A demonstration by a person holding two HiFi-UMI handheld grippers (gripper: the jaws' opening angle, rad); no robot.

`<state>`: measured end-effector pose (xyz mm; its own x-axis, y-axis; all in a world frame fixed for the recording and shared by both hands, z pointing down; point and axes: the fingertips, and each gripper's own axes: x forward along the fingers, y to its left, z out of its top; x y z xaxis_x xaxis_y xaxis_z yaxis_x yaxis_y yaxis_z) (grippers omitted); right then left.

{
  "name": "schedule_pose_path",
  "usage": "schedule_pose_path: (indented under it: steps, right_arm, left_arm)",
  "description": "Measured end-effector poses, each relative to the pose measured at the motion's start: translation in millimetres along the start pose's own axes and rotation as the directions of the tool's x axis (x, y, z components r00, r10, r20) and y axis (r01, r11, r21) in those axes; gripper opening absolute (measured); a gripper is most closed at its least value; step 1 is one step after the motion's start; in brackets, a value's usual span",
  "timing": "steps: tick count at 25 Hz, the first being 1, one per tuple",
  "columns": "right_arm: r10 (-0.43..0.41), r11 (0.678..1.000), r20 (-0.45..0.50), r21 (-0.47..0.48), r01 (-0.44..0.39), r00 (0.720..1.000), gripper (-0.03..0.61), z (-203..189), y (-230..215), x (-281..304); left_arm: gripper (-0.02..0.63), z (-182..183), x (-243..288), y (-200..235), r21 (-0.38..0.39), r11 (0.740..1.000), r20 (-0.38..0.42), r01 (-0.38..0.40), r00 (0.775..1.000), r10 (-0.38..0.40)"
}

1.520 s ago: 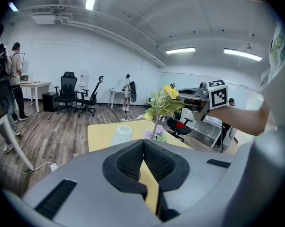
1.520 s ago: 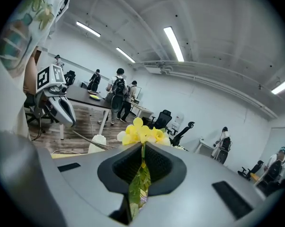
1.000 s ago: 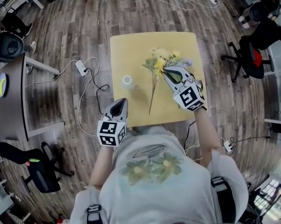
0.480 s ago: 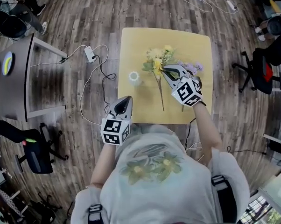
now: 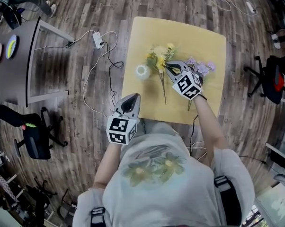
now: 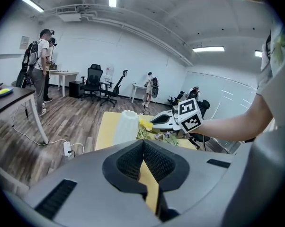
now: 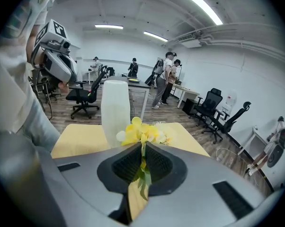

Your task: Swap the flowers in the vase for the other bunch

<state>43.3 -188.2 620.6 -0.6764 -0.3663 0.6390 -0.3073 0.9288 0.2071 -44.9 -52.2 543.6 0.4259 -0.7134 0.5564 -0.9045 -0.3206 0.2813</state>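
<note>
On the yellow table [image 5: 199, 37] stands a white ribbed vase [image 5: 142, 71] with nothing in it that I can see. My right gripper [image 5: 167, 67] is shut on the stem of the yellow bunch [image 5: 158, 60], low over the table just right of the vase. In the right gripper view the yellow blooms [image 7: 140, 132] sit just past the closed pads [image 7: 154, 162], with the vase [image 7: 115, 111] behind them. A purple bunch [image 5: 201, 69] lies on the table right of that gripper. My left gripper [image 5: 132, 100] is shut and holds nothing, at the table's near edge.
White power strips [image 5: 97, 39] and cables trail over the wood floor left of the table. A dark desk [image 5: 19, 60] stands further left. Office chairs [image 5: 275, 74] stand on the right. People [image 6: 38, 70] stand at the back of the room.
My right gripper has come down towards the table with the yellow bunch in it. The purple bunch now shows beside it. My left gripper has sunk a little.
</note>
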Motion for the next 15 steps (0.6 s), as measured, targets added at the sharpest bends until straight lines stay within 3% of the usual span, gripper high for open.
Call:
schedule_pose_path:
  steps: [7,15]
  right_arm:
    - [-0.019,0.994,-0.075,0.108,0.027,0.997,0.051,-31.6,2.3,22.8]
    - [-0.074,0.969,-0.092,0.227,0.094,0.993,0.052,-44.0,-5.0,17.7]
  left_arm:
    - [0.018,-5.1,9.8,0.1,0.009,1.0,-0.024,0.026,0.999,-0.025]
    - [0.018,-1.3,21.3,-5.9,0.031,0.997,-0.042,0.065,0.997,-0.064]
